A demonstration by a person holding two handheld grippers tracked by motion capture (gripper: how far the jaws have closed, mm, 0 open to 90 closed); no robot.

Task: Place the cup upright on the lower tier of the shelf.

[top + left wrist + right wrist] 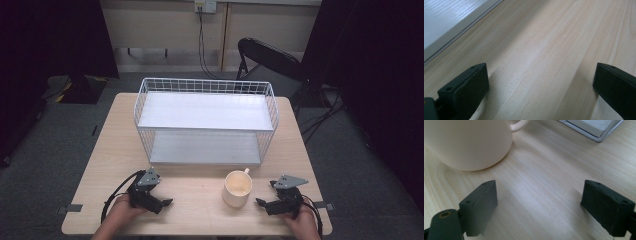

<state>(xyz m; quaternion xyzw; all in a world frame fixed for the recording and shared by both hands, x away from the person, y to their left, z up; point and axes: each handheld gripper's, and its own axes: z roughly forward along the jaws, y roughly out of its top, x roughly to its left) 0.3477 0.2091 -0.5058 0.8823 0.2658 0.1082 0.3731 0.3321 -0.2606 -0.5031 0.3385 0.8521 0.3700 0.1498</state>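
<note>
Jaws wide and empty on your left gripper (pixel 159 200) and right gripper (pixel 265 202); nothing started, so likely swing the right toward the mug (pixel 237 188) beside it

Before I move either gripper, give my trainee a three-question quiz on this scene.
1. True or false: the right gripper holds the mug.
2. Which way does the mug's handle point? A) toward the rack B) toward the person C) toward the left gripper
3. Fill in: both grippers are ____ and rest on the table.

Key: 1 false, its jaws stand apart, short of the mug. 2 A. 3 open.
</note>
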